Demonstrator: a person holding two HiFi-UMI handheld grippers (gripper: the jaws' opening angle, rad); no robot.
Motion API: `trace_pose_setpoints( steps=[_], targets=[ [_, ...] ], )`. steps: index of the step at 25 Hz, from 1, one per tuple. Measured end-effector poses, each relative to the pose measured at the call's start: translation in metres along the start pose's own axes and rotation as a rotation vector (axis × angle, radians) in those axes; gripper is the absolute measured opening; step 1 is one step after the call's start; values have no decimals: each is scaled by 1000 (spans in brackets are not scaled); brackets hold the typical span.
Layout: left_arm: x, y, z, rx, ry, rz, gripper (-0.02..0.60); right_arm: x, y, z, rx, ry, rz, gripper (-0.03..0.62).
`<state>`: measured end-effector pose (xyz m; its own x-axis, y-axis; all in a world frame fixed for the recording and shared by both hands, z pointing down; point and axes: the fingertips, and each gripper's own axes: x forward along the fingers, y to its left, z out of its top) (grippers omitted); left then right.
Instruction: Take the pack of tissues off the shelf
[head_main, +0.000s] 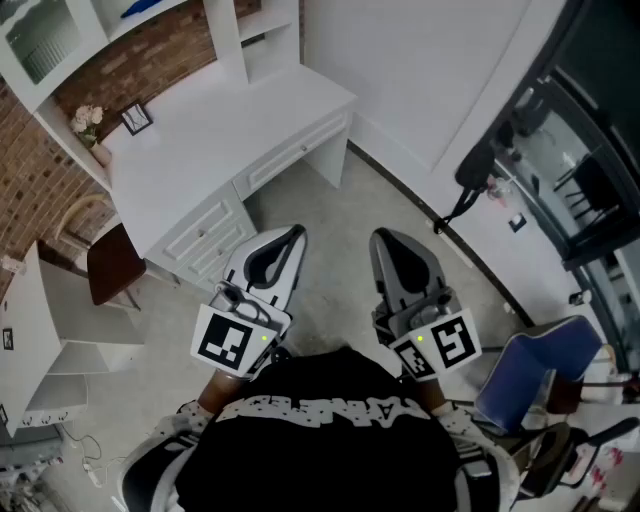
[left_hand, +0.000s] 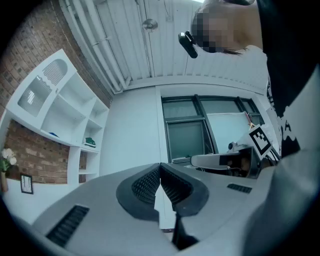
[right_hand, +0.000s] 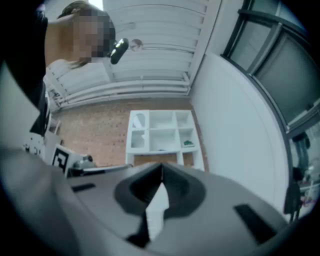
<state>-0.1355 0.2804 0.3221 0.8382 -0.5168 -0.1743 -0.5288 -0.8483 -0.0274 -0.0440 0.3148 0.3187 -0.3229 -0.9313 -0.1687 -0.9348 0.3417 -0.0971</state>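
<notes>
My left claw (left_hand: 160, 171) is fully closed on nothing, and my right claw (right_hand: 161, 172) is the same. Both are well apart from the white surface (head_main: 210, 130). Far beyond their tips, the pack of tissues (left_hand: 90, 141) is a green speck in a right-hand compartment of the shelf (left_hand: 60, 107). It is too small to read its long axis or facing.

Floor (head_main: 335, 235) open — desk (head_main: 200, 140) left.

Desk (head_main: 215, 135) ahead left, shelves (head_main: 45, 40) behind it, chair (head_main: 535, 375) far right
</notes>
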Motion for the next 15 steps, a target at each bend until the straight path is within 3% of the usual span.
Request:
trace_pose_setpoints(
  steps=[15],
  targets=[
    [8,-14,-1,15,13,35,35,-12,-10,8,31,-60,42,32]
  ],
)
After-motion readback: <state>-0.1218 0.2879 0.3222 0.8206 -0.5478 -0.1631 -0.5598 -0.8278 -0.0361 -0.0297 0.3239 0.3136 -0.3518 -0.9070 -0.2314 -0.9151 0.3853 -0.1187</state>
